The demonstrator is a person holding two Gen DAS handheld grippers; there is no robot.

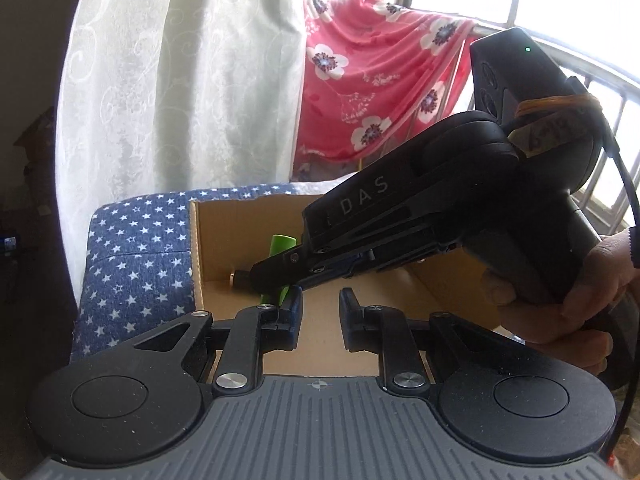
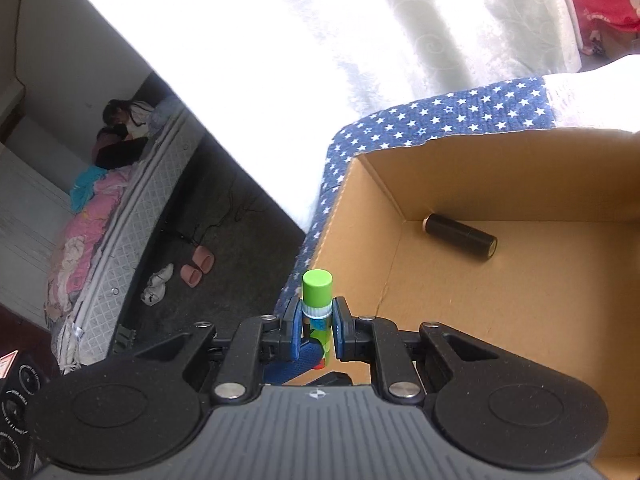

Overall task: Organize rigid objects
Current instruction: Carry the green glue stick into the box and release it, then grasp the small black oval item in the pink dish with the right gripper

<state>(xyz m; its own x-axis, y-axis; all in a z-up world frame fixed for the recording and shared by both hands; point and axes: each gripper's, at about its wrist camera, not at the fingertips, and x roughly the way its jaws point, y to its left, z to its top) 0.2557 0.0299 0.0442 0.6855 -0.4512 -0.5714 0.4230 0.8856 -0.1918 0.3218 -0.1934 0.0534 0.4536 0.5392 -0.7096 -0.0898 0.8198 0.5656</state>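
My right gripper (image 2: pixel 317 330): jaws clamped on green-capped glue stick (image 2: pixel 317 300), upright, over cardboard box (image 2: pixel 360 248) edge. Left gripper (image 1: pixel 320 312): jaws narrowly parted, empty. Black cylinder (image 2: pixel 460 235) lies inside box.

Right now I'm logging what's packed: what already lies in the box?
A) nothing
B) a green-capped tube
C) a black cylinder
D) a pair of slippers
C: the black cylinder lies on the floor of the box, while the green-capped tube is clamped in the right gripper by the box's near wall.
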